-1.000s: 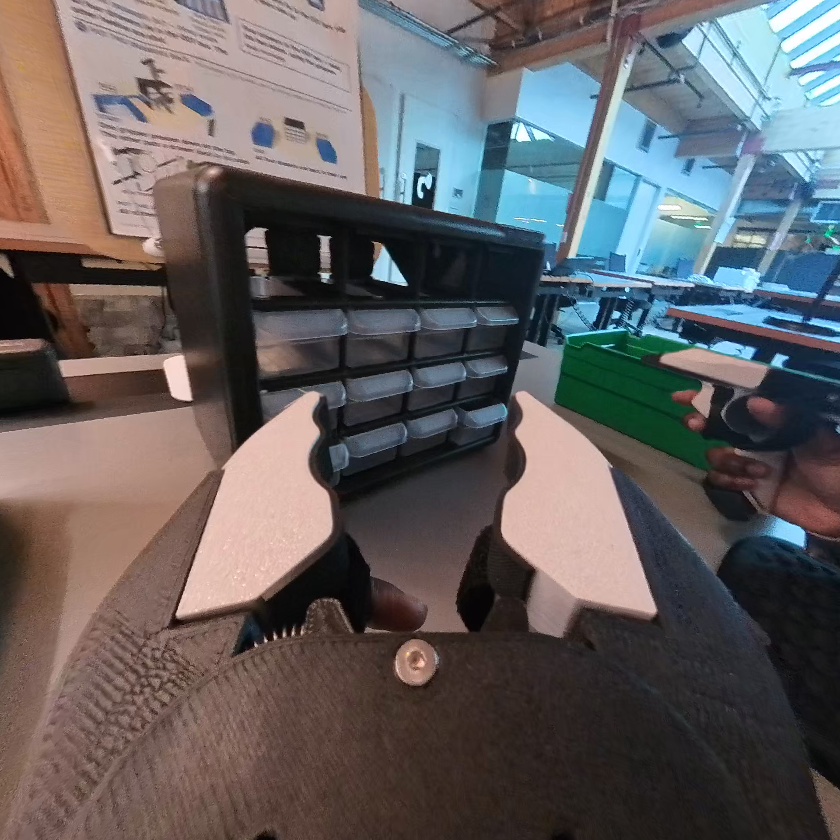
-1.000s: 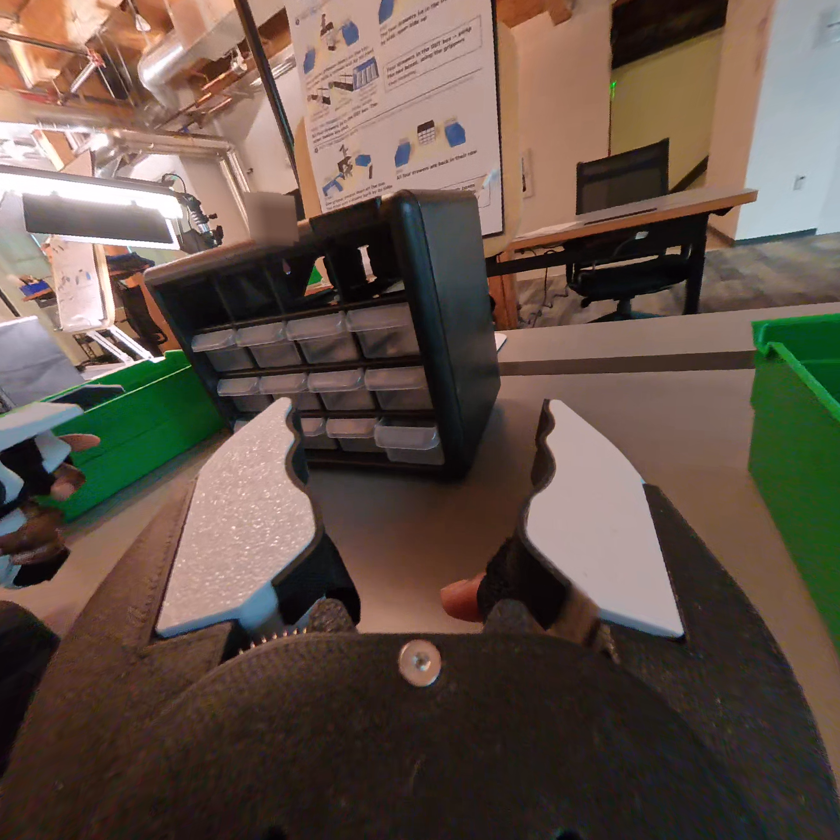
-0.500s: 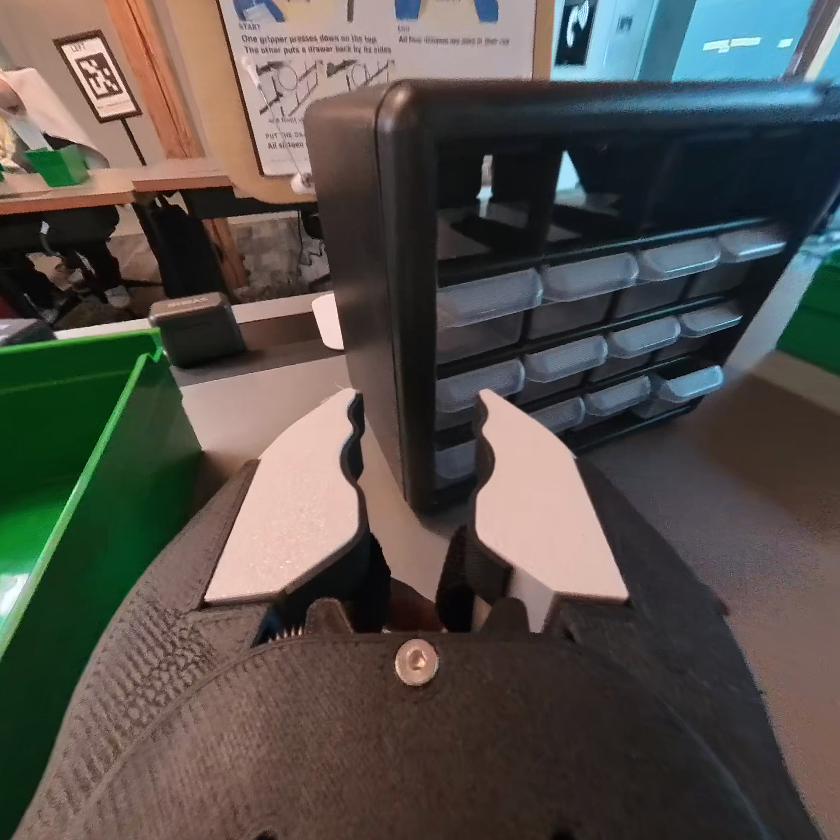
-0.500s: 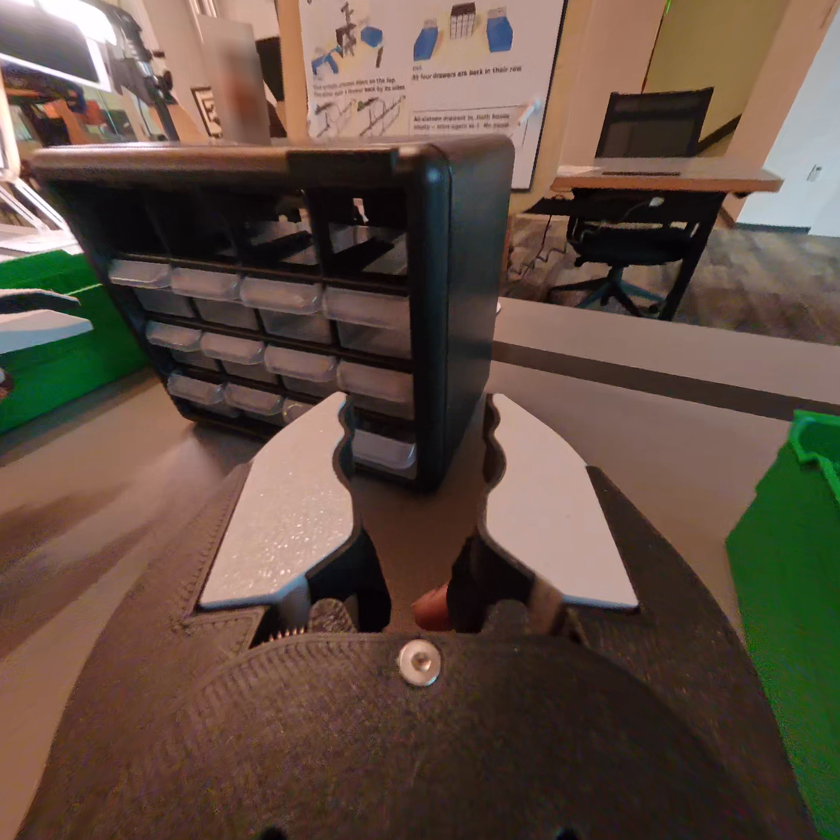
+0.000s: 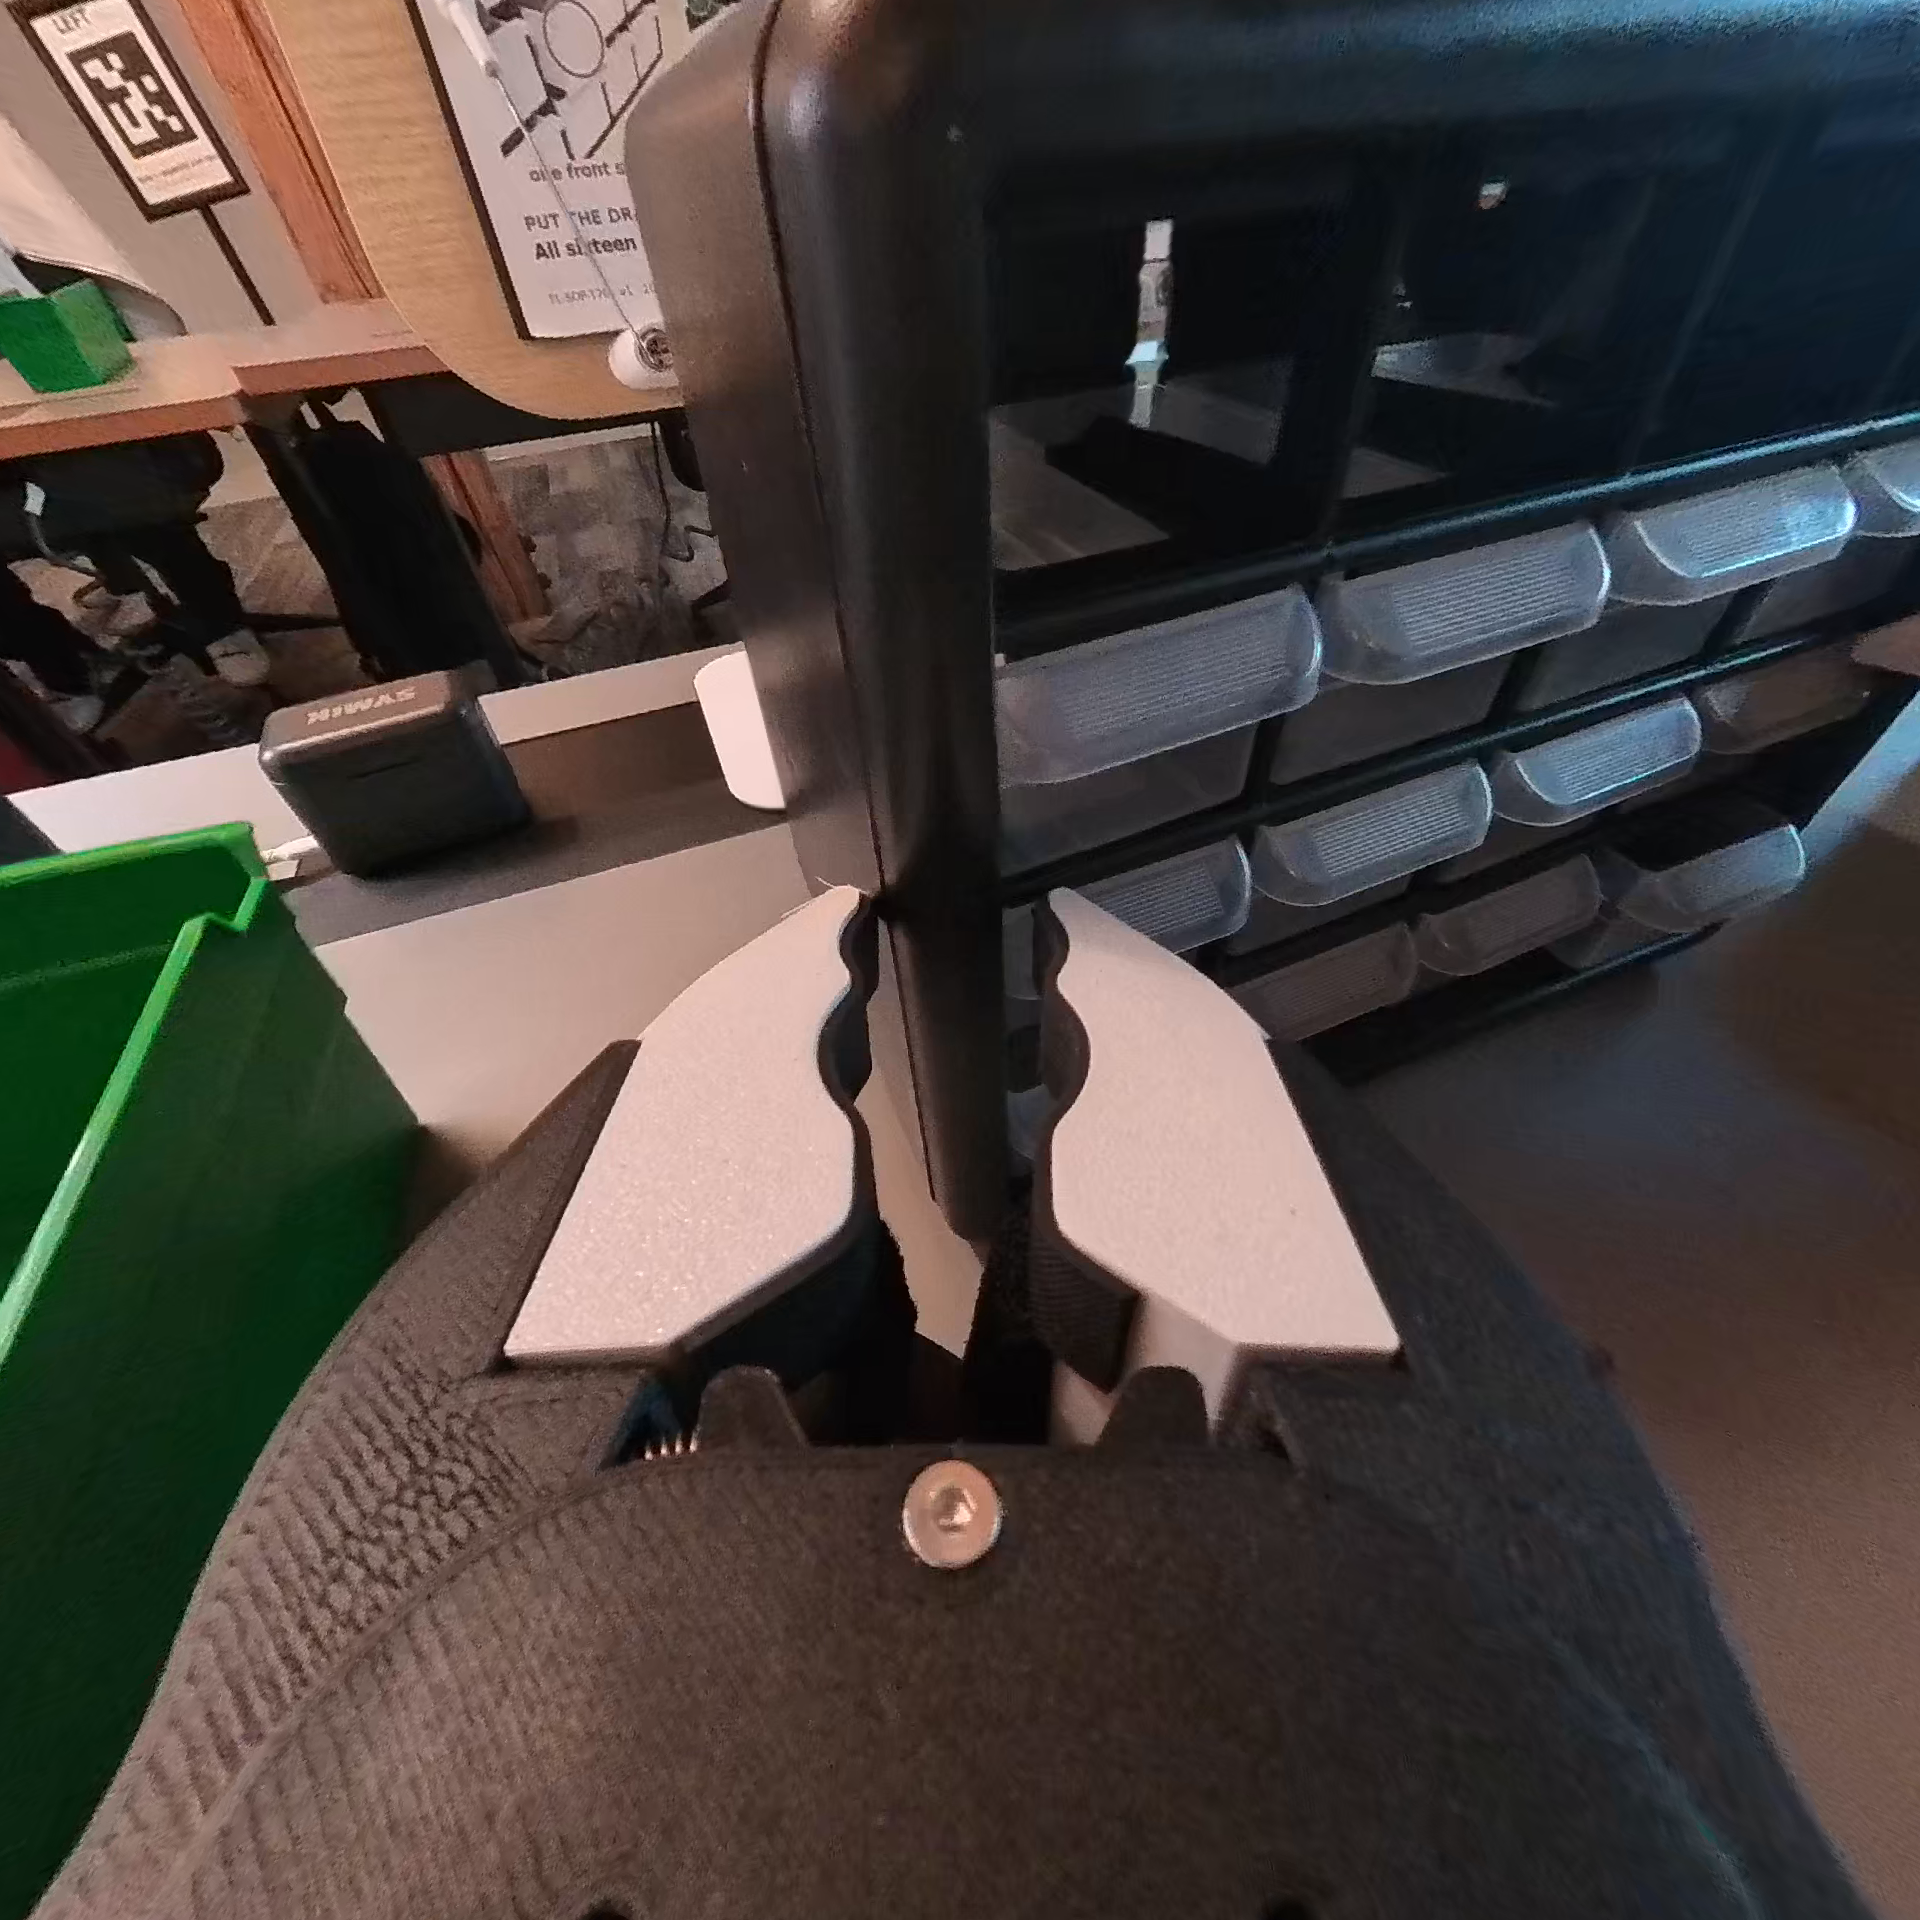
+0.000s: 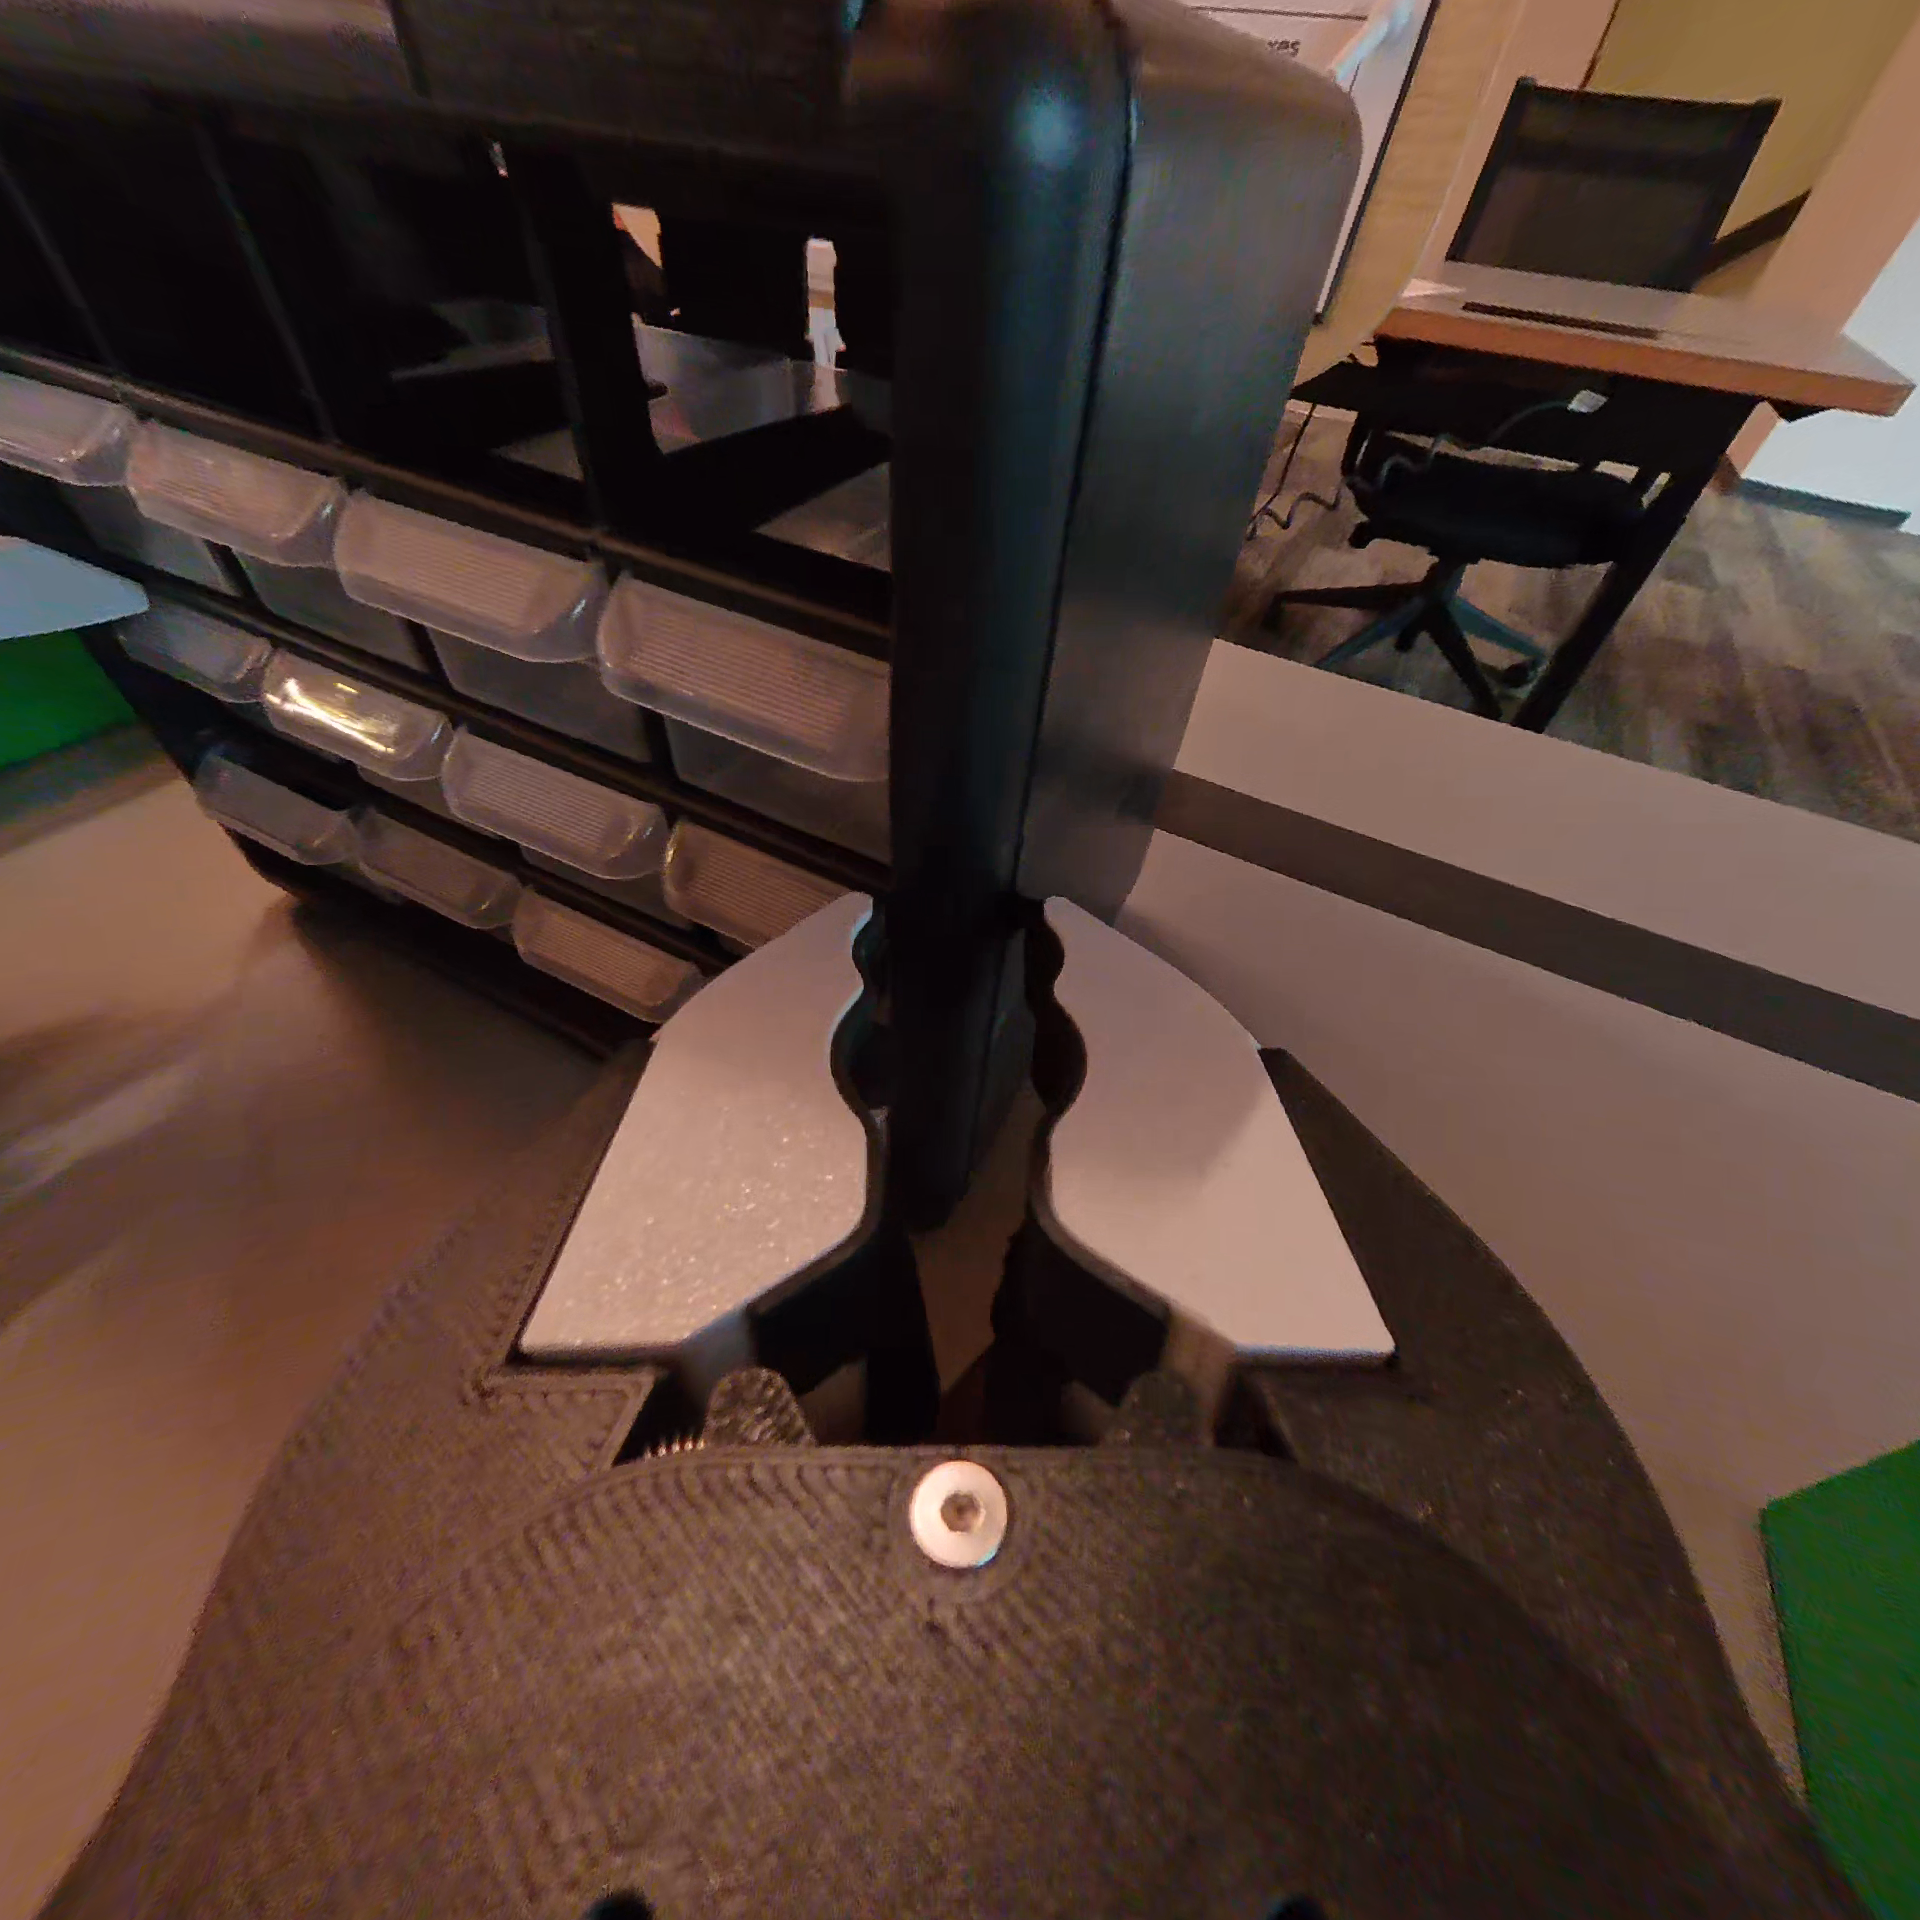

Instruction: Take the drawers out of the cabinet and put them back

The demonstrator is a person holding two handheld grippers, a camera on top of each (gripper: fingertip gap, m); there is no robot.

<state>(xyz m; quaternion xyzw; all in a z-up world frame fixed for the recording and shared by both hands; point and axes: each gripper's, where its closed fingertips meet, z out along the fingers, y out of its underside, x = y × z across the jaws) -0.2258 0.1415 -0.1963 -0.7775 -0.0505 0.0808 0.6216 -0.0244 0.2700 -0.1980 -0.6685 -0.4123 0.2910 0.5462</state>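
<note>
Your left claw (image 5: pixel 951 1039) is pinching the lower front edge of the cabinet (image 5: pixel 883 520) on its left side wall; your right claw (image 6: pixel 956 1029) is pinching the matching right front edge (image 6: pixel 997 623); the cabinet stands upright on the grey desk (image 5: pixel 1558 1195), between the two claws; top row of slots looks empty, clear drawers (image 5: pixel 1153 665) fill the three rows below, also seen from the right (image 6: pixel 748 675); risks, as I judge them: both grips sit low on a narrow rim, so if you lift or pull unevenly the cabinet may twist or tip forward, and loose drawers could slide out; squeeze too lightly and the smooth black plastic may slip from the wavy pads; the lowest drawers lie just beside each claw, so a nudge could push them askew; surface is matte grey with a dark stripe (image 6: pixel 1558 914); green bin (image 5: pixel 135 1091) just left, another green corner (image 6: pixel 1849 1662) at right; a small dark box (image 5: pixel 390 769) behind; posters, wooden desks, office chair (image 6: pixel 1475 499) beyond.
</note>
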